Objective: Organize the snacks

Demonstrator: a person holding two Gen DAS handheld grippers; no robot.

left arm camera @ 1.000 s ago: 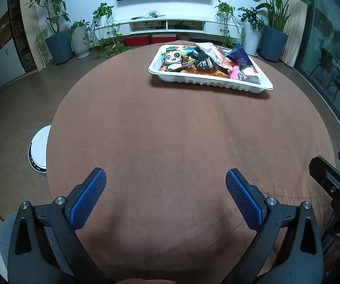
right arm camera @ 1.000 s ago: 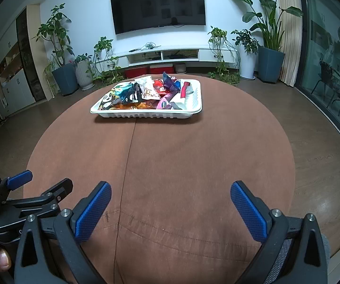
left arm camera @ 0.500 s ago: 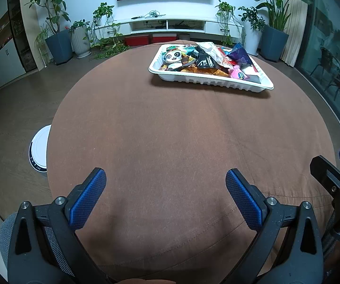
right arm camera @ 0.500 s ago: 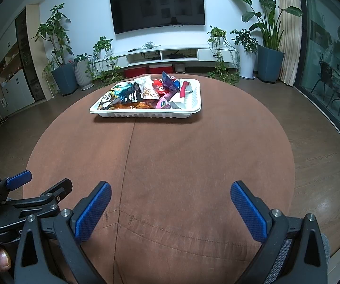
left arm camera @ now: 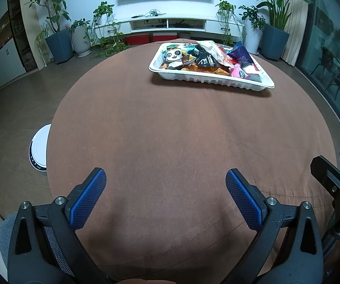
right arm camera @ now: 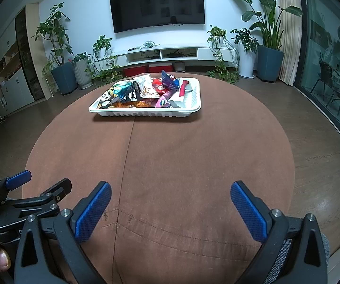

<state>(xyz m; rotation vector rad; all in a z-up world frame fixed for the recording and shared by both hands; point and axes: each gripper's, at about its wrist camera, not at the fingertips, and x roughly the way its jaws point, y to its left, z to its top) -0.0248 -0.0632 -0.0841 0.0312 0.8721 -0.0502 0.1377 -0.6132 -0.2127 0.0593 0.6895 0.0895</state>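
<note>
Both grippers are hovering low over the near edge of the round table (left arm camera: pixel 170 127), each with its jaws spread wide and nothing between the blue pads. From the left wrist view the left gripper (left arm camera: pixel 165 189) is sitting over bare brown cloth, and the right gripper (left arm camera: pixel 335 179) is showing at the right edge as a black frame with a blue tip. From the right wrist view the right gripper (right arm camera: pixel 171 203) is likewise gaping over the cloth, while the left gripper (right arm camera: pixel 32 187) is lying low at the left, its fingers parted too. A fingertip (right arm camera: pixel 1 259) is peeking in at the bottom left corner.

Across the table, well apart from both grippers, a white ribbed tray (right arm camera: pixel 146 113) is resting near the far edge. Its long axis is running left to right across the right wrist view; in the left wrist view the tray (left arm camera: pixel 207 79) is appearing skewed, its right end coming nearer. Snack packets (right arm camera: pixel 146 90) are piling up inside it, mostly towards the left and middle. A panda-faced packet (left arm camera: pixel 176 56) is lying at the left end, a black packet (left arm camera: pixel 205 60) is sitting near the middle, a dark blue packet (left arm camera: pixel 241 53) is sticking up at the back, and a pink one (left arm camera: pixel 237 72) is leaning by the front wall. On the floor left of the table a white round object (left arm camera: pixel 38 149) is partly showing.
</note>
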